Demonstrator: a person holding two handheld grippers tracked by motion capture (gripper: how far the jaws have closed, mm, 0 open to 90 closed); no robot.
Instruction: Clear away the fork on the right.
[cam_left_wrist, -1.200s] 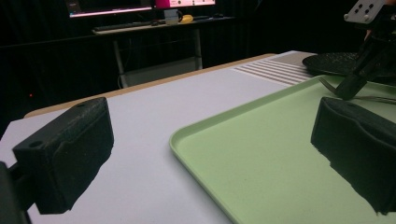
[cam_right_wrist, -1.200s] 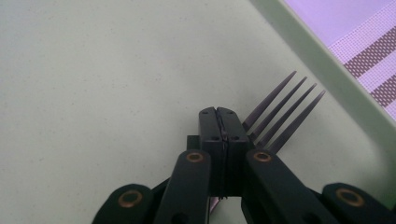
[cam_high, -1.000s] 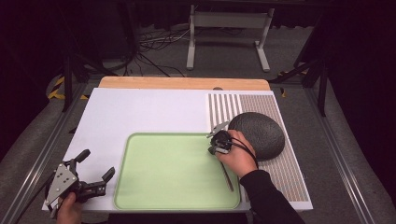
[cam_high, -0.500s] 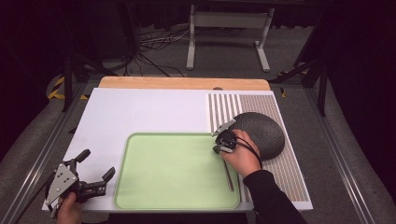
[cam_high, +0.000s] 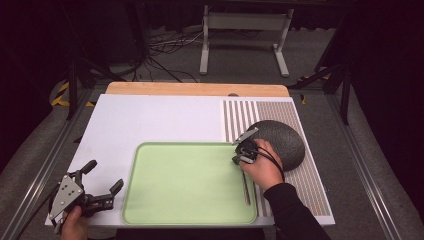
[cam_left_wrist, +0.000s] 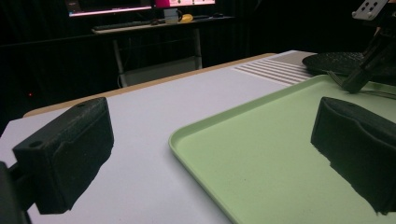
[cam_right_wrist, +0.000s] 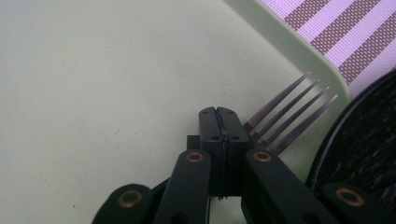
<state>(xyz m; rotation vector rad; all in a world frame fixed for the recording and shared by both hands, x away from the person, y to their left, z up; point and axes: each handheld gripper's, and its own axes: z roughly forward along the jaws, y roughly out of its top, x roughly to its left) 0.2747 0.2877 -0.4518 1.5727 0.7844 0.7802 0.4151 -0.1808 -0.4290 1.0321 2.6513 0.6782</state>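
My right gripper (cam_high: 239, 156) at the fork (cam_right_wrist: 289, 114), tray's right edge.

Its jaws are pressed together with nothing visibly between them; the fork lies just beside them on the green tray (cam_high: 185, 185), tines toward the dark bowl (cam_high: 282, 140). My left gripper (cam_high: 102, 185) rests wide apart at the tray's left corner.

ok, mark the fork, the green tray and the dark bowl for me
fork (cam_right_wrist: 292, 112): right gripper view, on the tines.
green tray (cam_high: 185, 182): high view, bare middle of its floor.
dark bowl (cam_high: 282, 140): high view, top of its domed surface.
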